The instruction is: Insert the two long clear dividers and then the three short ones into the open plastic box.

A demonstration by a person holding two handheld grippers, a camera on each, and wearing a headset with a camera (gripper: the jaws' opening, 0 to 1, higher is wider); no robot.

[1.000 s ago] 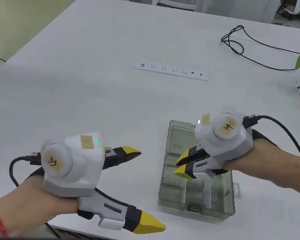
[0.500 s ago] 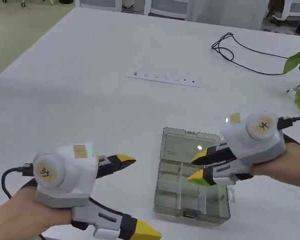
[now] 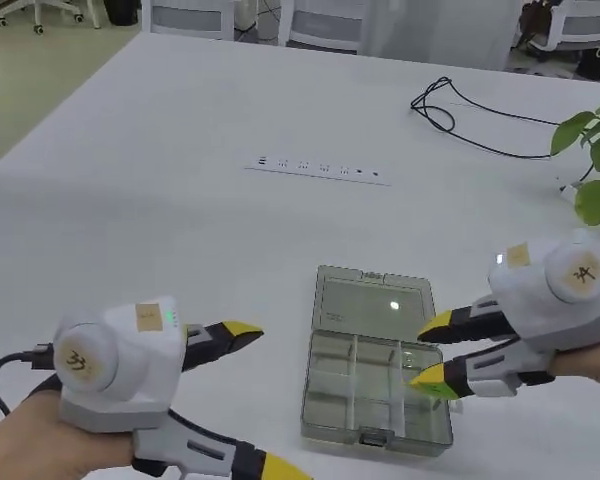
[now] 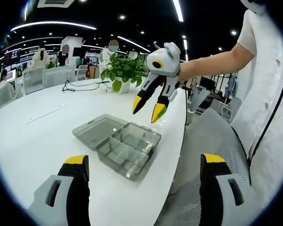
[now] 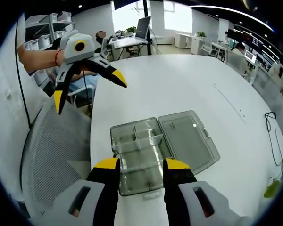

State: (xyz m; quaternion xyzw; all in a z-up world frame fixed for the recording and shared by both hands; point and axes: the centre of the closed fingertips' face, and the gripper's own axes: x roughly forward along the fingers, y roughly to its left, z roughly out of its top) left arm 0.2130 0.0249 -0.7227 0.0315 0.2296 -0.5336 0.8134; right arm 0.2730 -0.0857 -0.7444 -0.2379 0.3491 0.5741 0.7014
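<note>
While both tongs hang empty, left tongs [image 3: 261, 400] wide open, right tongs [image 3: 430, 352] part-open over right side of plastic box [image 3: 372, 300]. Box lies near table [image 3: 180, 200] near edge; dividers [image 3: 355, 375] appear seated. Risk: tong tip catches divider, unseats it, or pushes box off near edge.

open-plan office, desks [image 5: 127, 42], chairs [image 3: 318, 22], monitor [image 5: 144, 27]
</note>
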